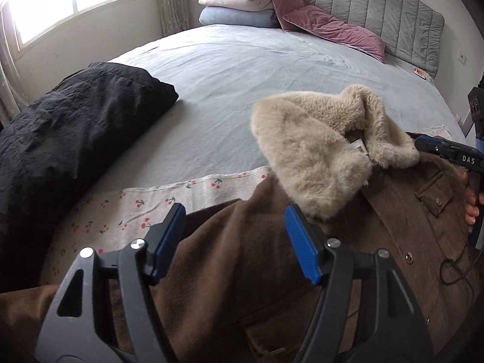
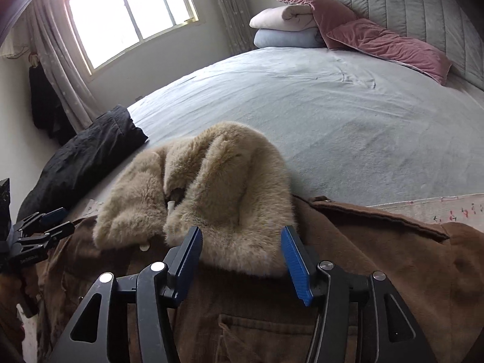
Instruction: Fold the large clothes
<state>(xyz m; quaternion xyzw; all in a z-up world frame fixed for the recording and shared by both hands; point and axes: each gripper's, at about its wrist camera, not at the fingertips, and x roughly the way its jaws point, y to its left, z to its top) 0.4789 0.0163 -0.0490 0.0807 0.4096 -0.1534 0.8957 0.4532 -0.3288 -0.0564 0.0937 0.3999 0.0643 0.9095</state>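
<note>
Our brown corduroy coat (image 1: pixel 242 272) lies at the near edge of the bed (image 1: pixel 242 84), fur collar (image 2: pixel 211 181) uppermost. Left gripper (image 1: pixel 234 242) and right gripper (image 2: pixel 242 260) both hover half open, holding nothing. We should take matching edges on both sides and fold evenly, keeping the collar flat.

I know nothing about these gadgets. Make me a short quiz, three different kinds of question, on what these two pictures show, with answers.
1. True or false: the left gripper is clamped on the brown corduroy coat.
2. Multiple choice: the beige fluffy fur collar lies A) on the crumpled black garment, B) at the coat's top edge, over the pale grey-blue bedsheet, C) on the dusty-pink velvet pillows.
3. Fill in: at the grey padded headboard, a cream folded blanket sits on a light ____ one.

Key: 1 false, both it and the right gripper stand open above the coat; 2 B; 3 blue.
</note>
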